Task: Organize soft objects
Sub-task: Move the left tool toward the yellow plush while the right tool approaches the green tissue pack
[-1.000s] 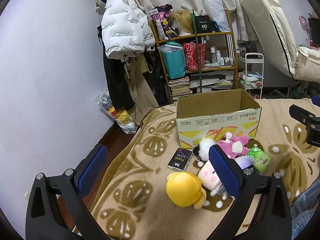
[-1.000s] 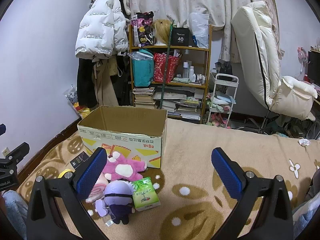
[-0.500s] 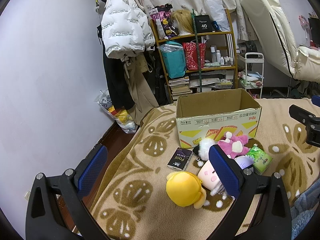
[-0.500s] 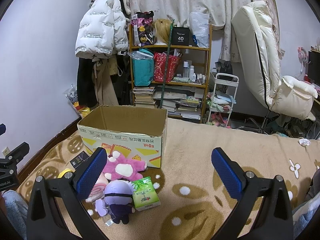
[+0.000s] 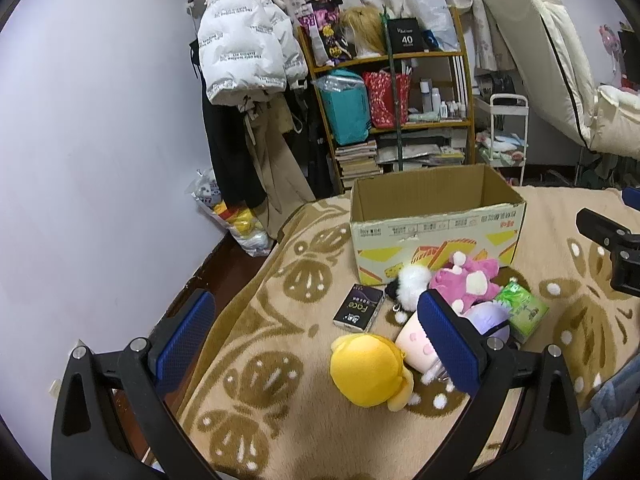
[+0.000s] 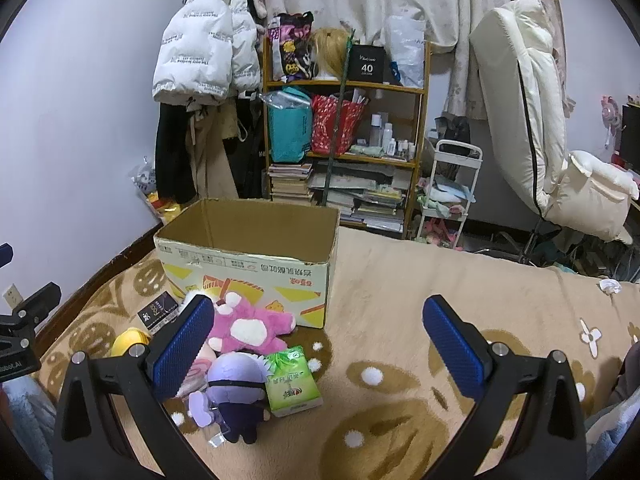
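On the patterned blanket (image 6: 400, 280), both grippers hang wide open over a heap of soft toys.

Far left in the left wrist view, the left gripper (image 5: 316, 344) spreads its blue pads with nothing between them, hovering above the near edge of the heap. Just past it lies a black tissue pack (image 5: 359, 312), flat on the blanket, then the yellow plush (image 5: 370, 372) touching a pale pink plush (image 5: 416, 340). Moving right, a black-and-white pom-pom (image 5: 412, 282) and the pink plush (image 6: 248, 326) sit right against the near wall of the open cardboard box (image 6: 248, 256). Nearer, the purple-haired doll (image 6: 236, 392) lies just beside a green tissue pack (image 6: 292, 380). Right again, the right gripper (image 6: 316, 344) holds nothing, jaws parted, its left pad over the toys, its right pad over bare blanket.
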